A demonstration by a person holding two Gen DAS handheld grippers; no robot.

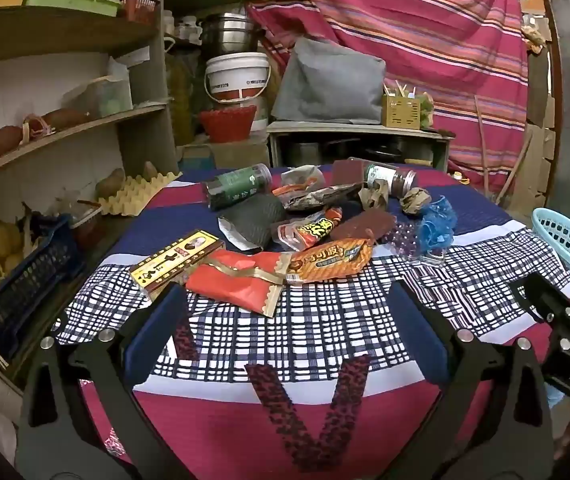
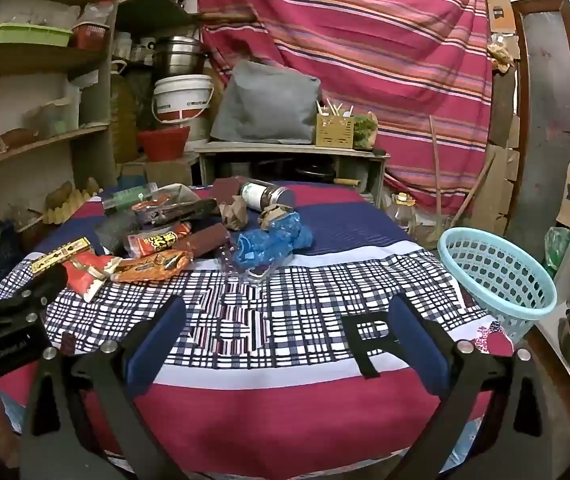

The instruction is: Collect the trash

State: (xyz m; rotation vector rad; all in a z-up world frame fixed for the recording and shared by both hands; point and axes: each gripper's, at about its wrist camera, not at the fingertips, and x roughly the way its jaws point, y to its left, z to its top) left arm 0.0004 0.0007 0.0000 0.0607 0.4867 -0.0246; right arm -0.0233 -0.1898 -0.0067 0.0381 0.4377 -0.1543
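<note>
Trash lies in a heap on the cloth-covered table (image 1: 305, 332): a red wrapper (image 1: 237, 284), an orange snack packet (image 1: 331, 266), a yellow-black box (image 1: 177, 260), a green jar (image 1: 239, 190), a brown jar (image 1: 391, 178) and crumpled blue plastic (image 1: 439, 224). My left gripper (image 1: 285, 332) is open just short of the red wrapper, with nothing between its fingers. My right gripper (image 2: 285, 332) is open over bare checked cloth, nearer than the blue plastic (image 2: 273, 242) and orange packet (image 2: 153, 266). A light-blue basket (image 2: 497, 276) stands at the table's right edge.
Wooden shelves (image 1: 65, 128) with potatoes, an egg tray (image 1: 133, 196) and a dark blue crate (image 1: 25, 284) crowd the left side. Behind the table are a white bucket (image 1: 237, 76), a low bench (image 1: 357, 136) and a striped hanging cloth (image 2: 365, 60).
</note>
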